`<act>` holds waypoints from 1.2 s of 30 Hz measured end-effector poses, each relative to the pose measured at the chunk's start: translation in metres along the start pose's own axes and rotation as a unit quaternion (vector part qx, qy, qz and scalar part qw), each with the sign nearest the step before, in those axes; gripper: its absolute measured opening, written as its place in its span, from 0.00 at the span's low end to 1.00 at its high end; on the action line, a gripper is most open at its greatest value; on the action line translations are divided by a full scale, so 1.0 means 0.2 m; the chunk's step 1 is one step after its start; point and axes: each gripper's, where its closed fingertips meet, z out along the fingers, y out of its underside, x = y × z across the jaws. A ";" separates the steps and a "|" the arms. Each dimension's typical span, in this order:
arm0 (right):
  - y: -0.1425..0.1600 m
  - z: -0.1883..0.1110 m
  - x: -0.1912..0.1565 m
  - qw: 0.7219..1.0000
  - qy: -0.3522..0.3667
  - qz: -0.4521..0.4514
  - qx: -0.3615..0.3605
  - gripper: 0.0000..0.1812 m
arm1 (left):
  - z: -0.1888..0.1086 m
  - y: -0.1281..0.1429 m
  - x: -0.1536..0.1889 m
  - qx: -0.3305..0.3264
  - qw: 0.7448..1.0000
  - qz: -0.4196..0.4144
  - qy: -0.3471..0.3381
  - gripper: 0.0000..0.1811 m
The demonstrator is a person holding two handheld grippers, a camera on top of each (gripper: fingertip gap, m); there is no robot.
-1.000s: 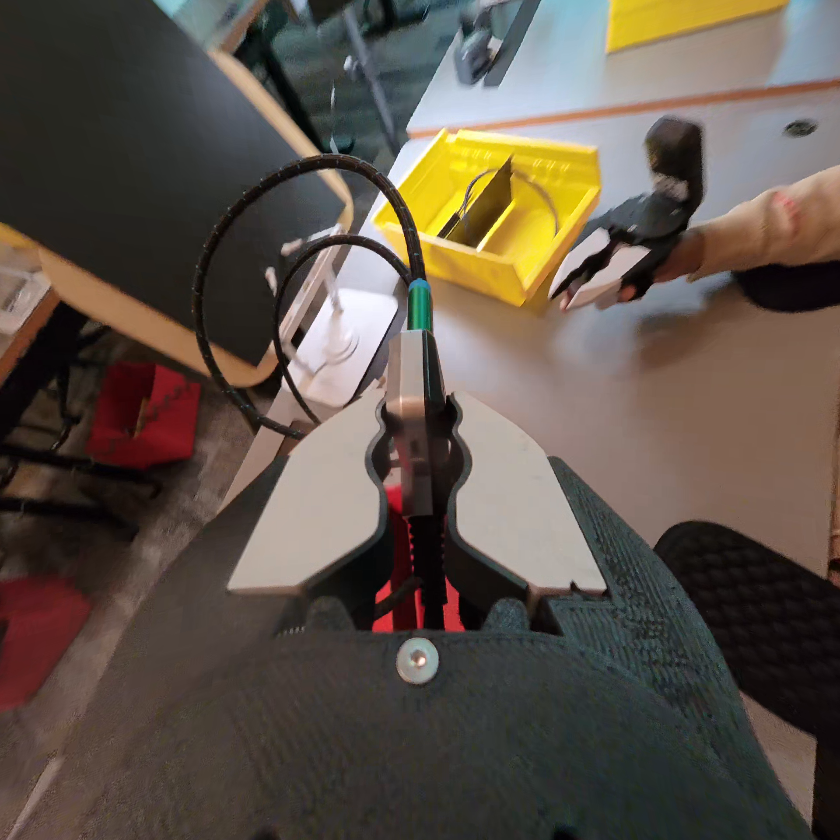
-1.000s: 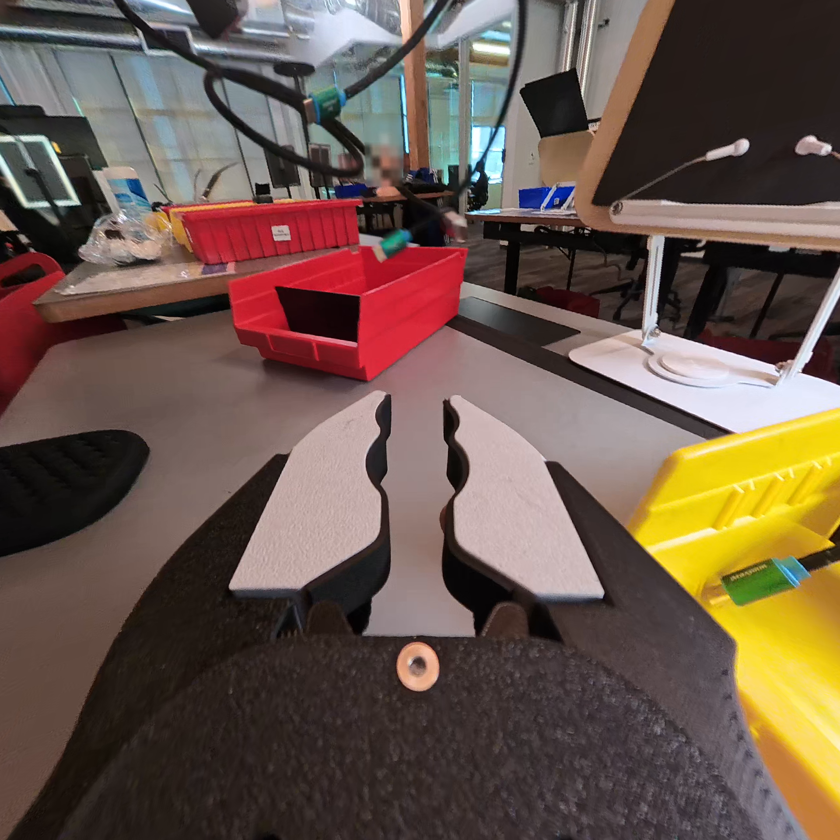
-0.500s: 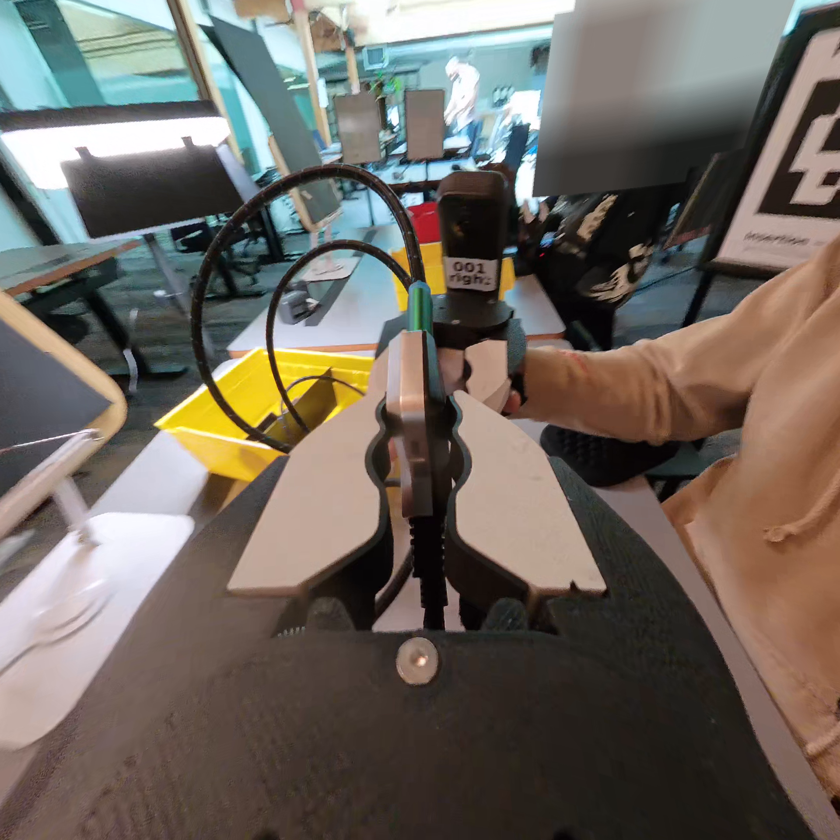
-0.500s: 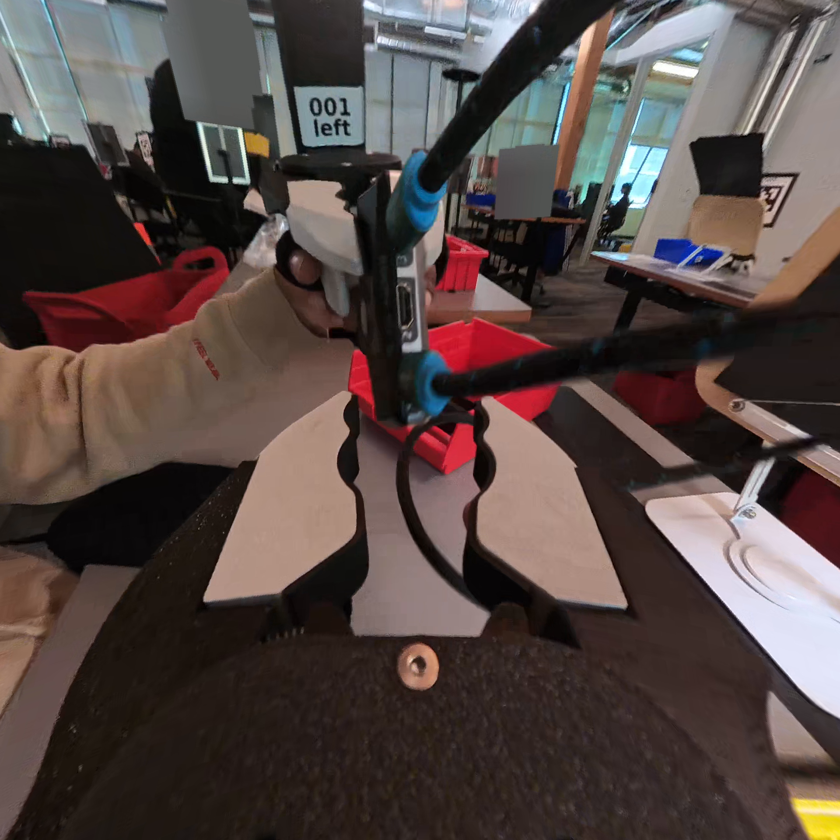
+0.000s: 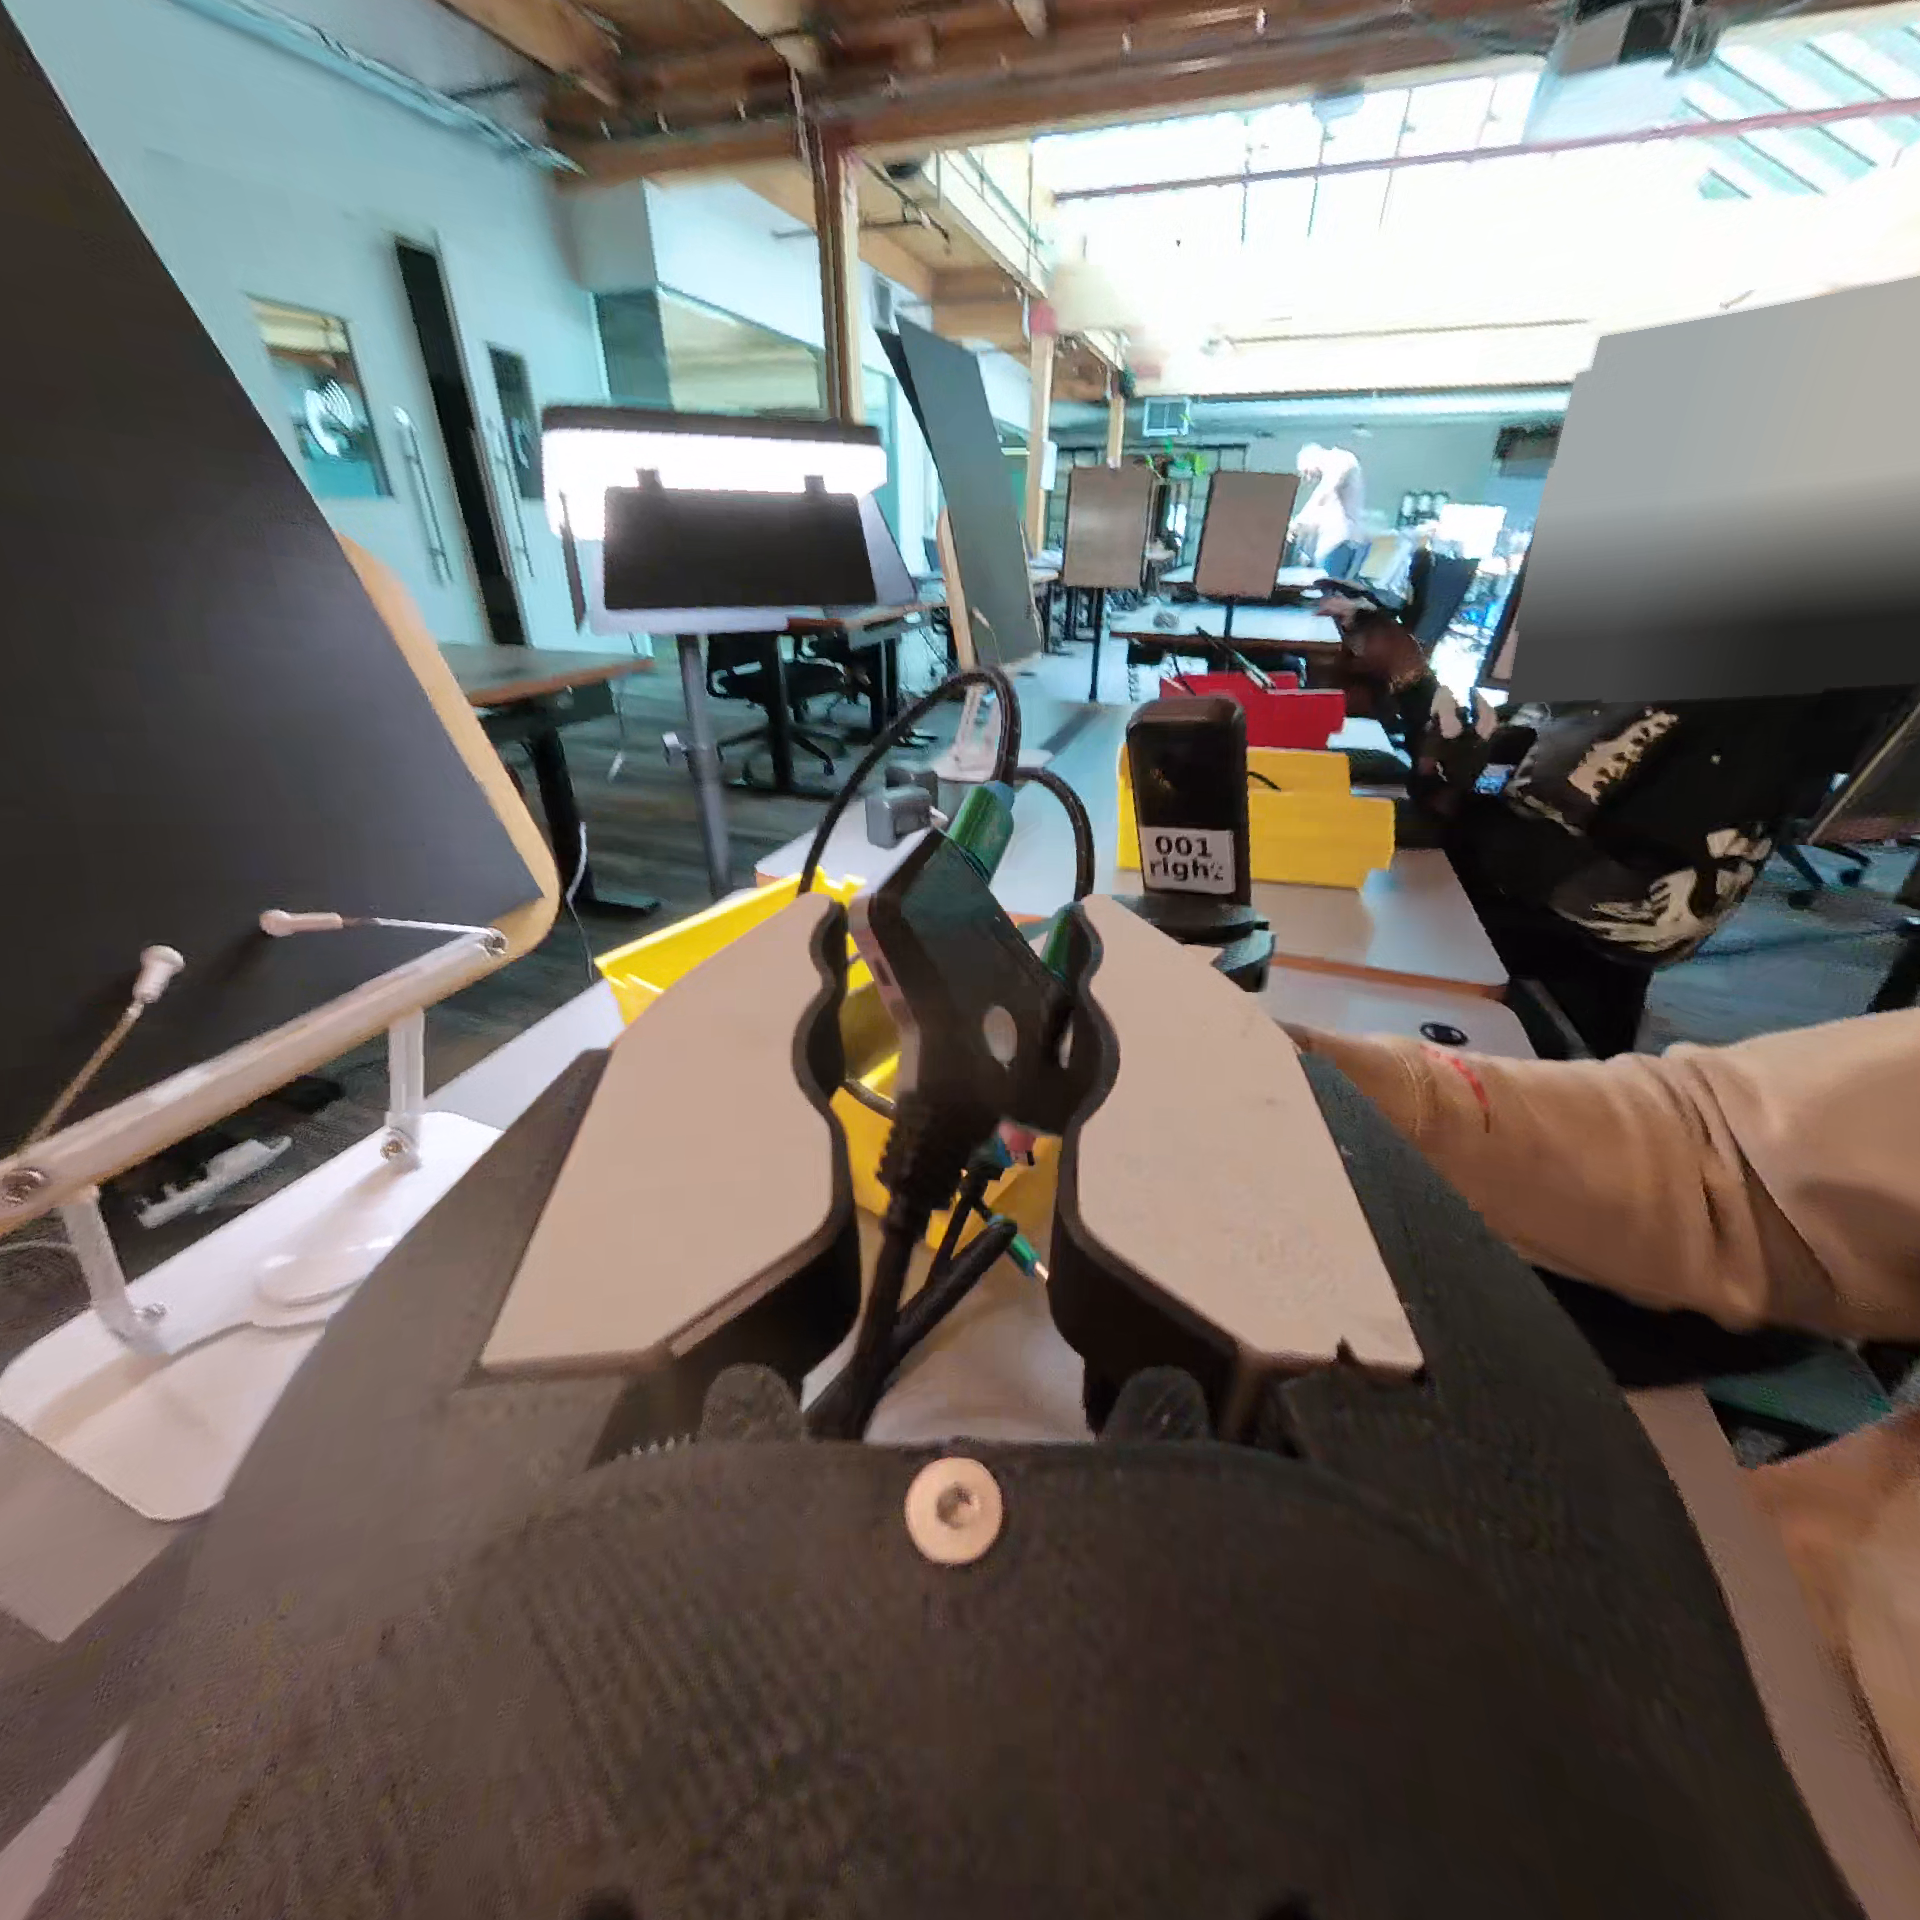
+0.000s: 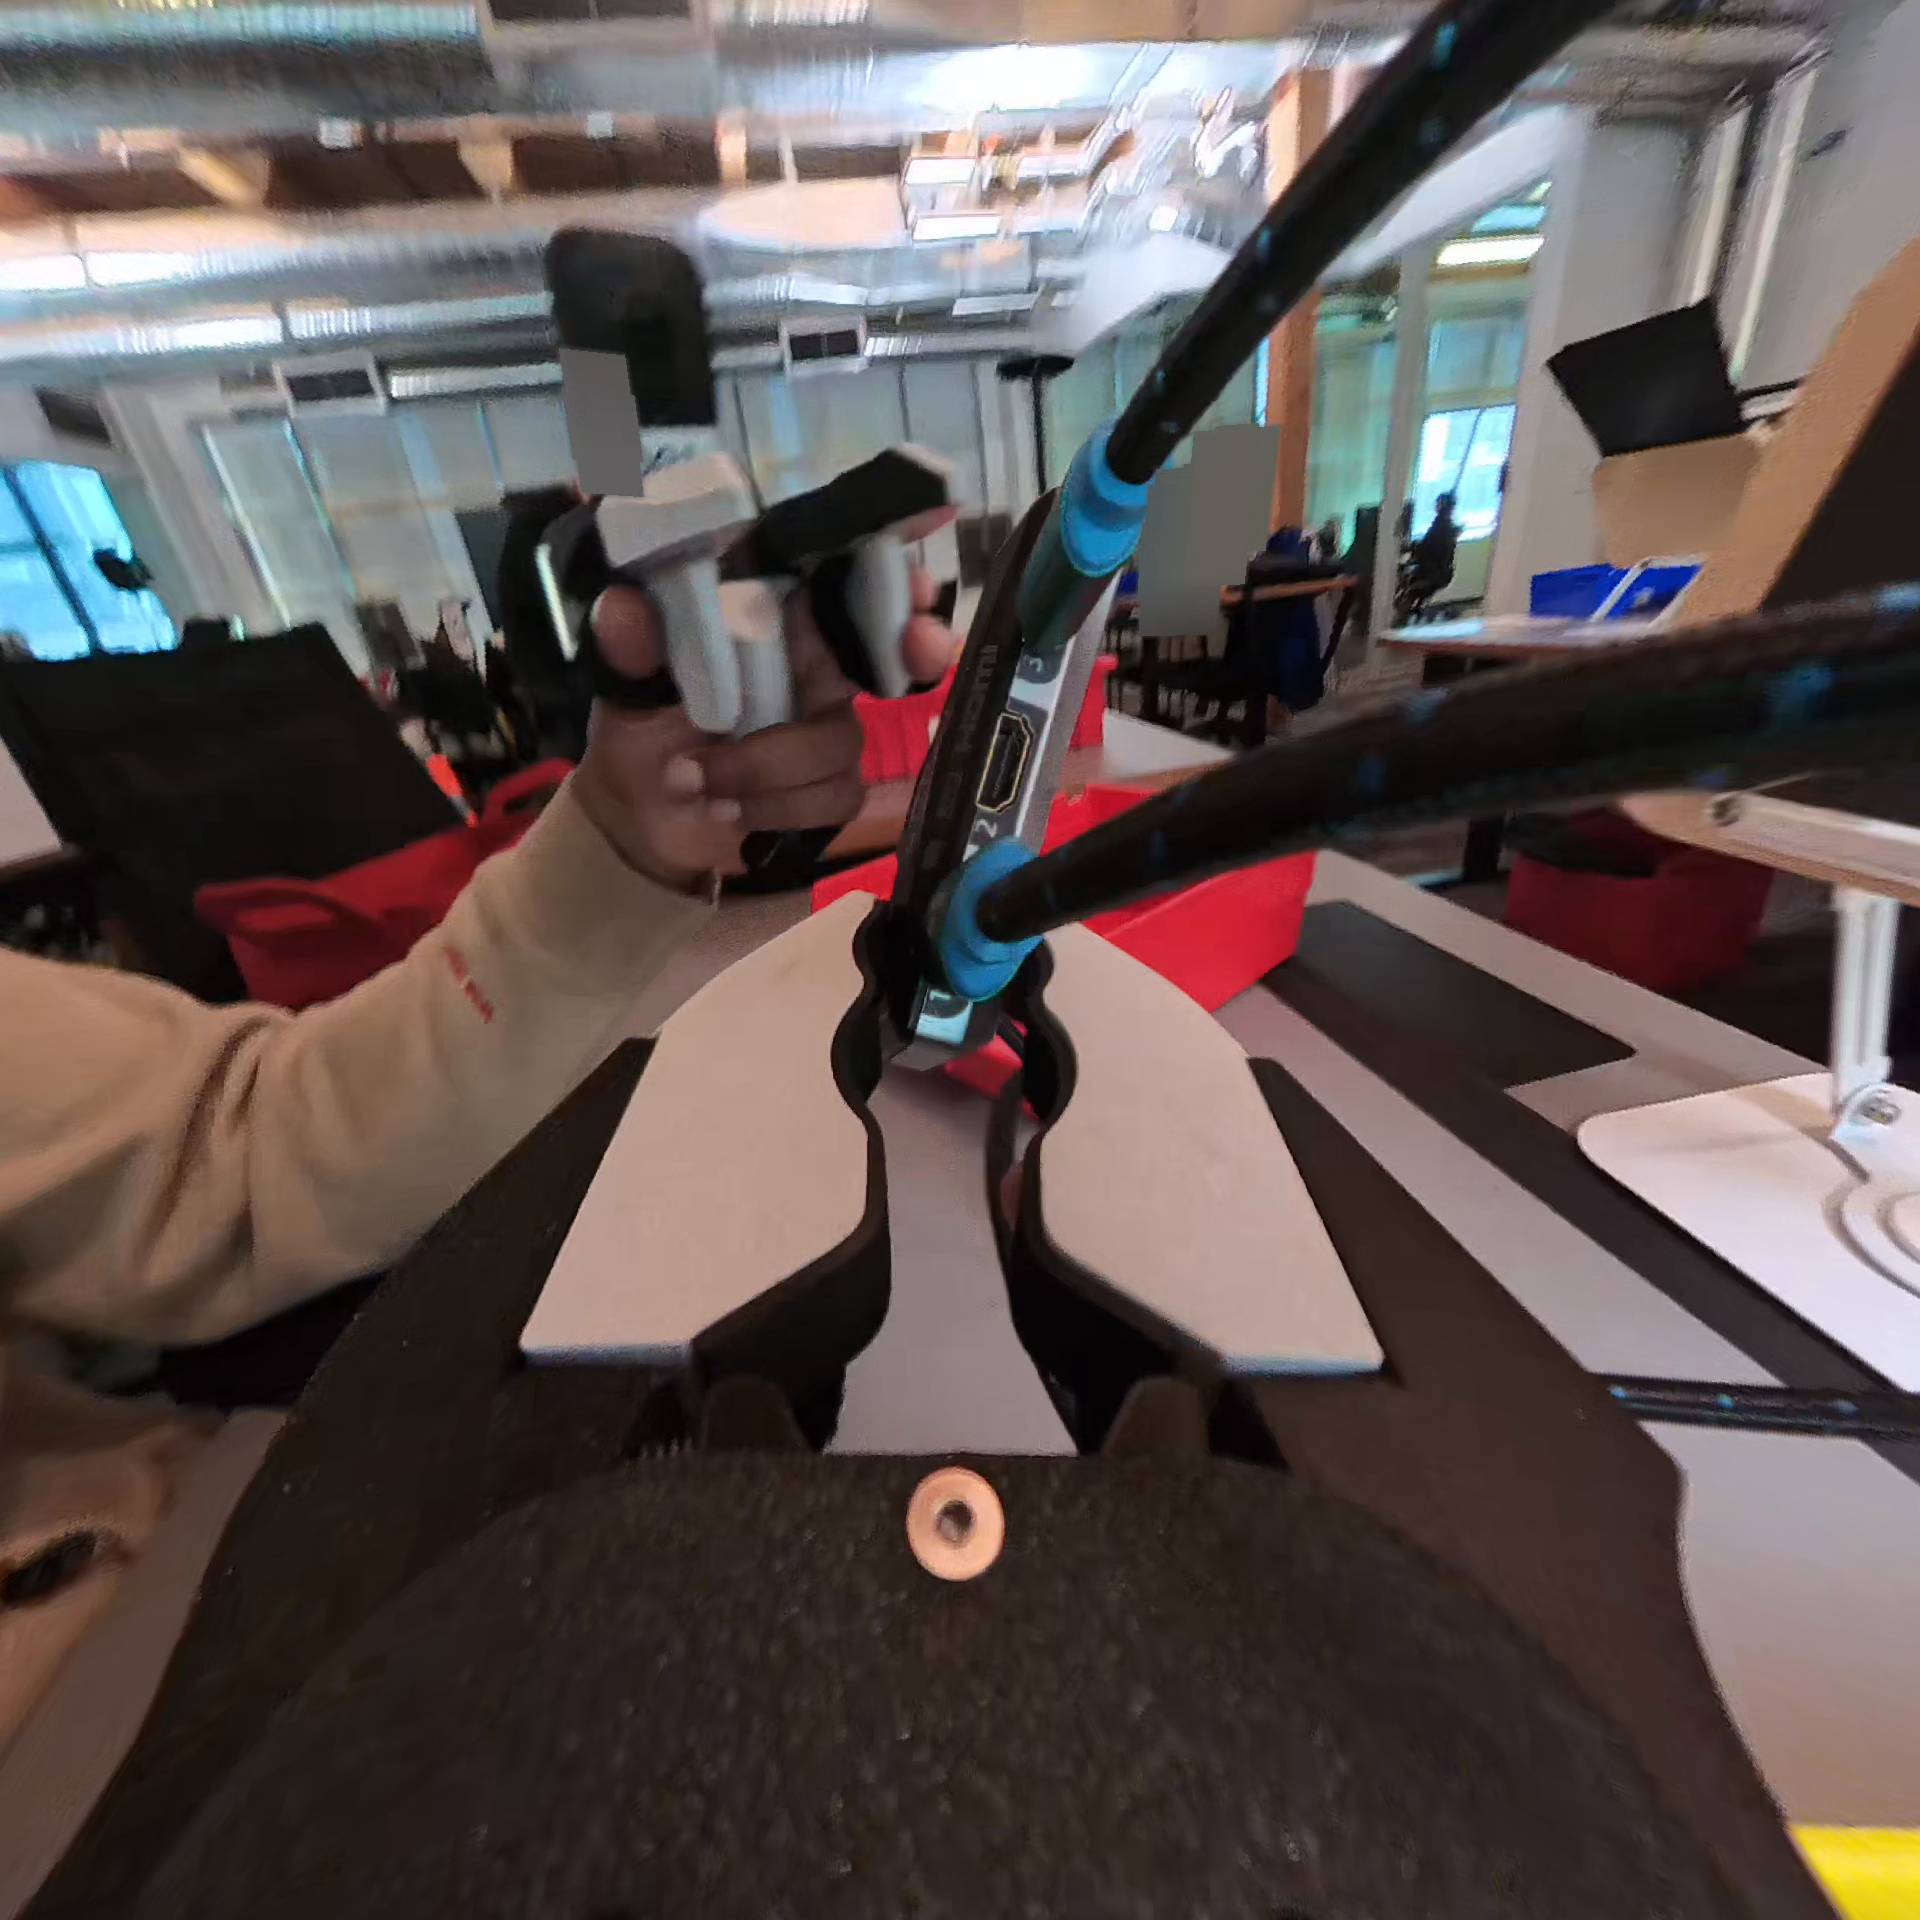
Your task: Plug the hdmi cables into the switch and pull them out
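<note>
The HDMI switch [image 6: 1013, 727], a slim black and silver box, is held in the air and tilted. Two black braided HDMI cables with blue-green collars are plugged into it, one at the top port [image 6: 1091, 499] and one at the lower port [image 6: 977, 925]; the middle port is empty. My right gripper [image 6: 951, 935] is shut on the switch's lower end. My left gripper [image 5: 956, 925] is open, and the switch [image 5: 956, 966] stands loose between its fingertips. The left gripper also shows in the right wrist view [image 6: 894, 561], fingers spread just left of the switch.
A yellow bin [image 5: 717, 935] lies on the grey table behind the switch. A red bin [image 6: 1195, 914] stands beyond my right gripper. A white stand base [image 6: 1766, 1195] carries a black board at the table's side. A person's beige sleeve [image 5: 1610, 1174] reaches in from the right. About 10 cm separates my left fingertips from my right.
My left gripper has opened and let go of the switch. My right gripper has closed on the switch's lower end. The switch now leans over.
</note>
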 end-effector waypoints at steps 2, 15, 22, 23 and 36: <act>-0.08 -0.04 0.03 0.999 0.009 0.013 0.037 0.12 | -0.01 -0.04 0.06 0.008 1.000 0.002 0.009 0.18; -0.34 -0.17 -0.07 0.987 -0.020 0.021 0.158 0.12 | 0.40 0.17 0.28 0.038 0.982 -0.146 0.117 0.29; -0.14 -0.01 -0.13 0.996 -0.045 0.019 0.080 0.13 | 0.33 0.13 0.17 0.109 0.971 -0.187 0.100 0.15; -0.13 0.00 -0.13 0.996 -0.044 0.017 0.072 0.13 | 0.33 0.13 0.17 0.105 0.970 -0.191 0.105 0.14; -0.16 -0.06 -0.12 0.996 -0.056 0.035 0.055 0.07 | 0.25 0.08 0.14 0.140 0.970 -0.164 0.113 0.14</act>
